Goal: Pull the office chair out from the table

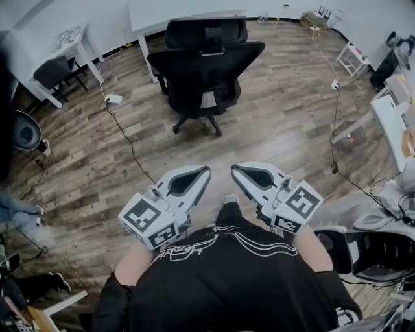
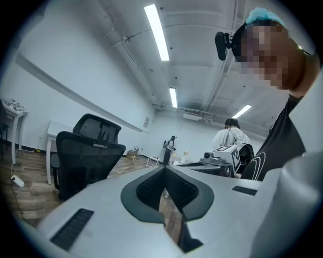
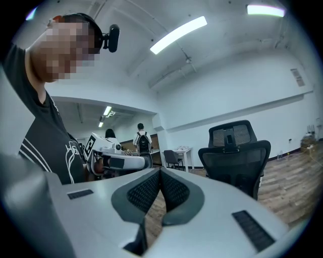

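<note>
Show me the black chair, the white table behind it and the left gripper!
black chair (image 1: pixel 207 71), head view, on its backrest.
white table (image 1: pixel 148 16), head view, on its bare top.
left gripper (image 1: pixel 203 172), head view, at the tips of its jaws.

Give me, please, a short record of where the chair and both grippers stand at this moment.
office chair: at the white table, backrest toward the person, on the wood floor
left gripper: fingers together, empty, held in front of the person's chest
right gripper: fingers together, empty, level with the left one
contact with chair: none; both grippers are well apart from it
on the floor: a white power strip with its cable, left of the chair in the head view
task status: pull not yet begun
</note>
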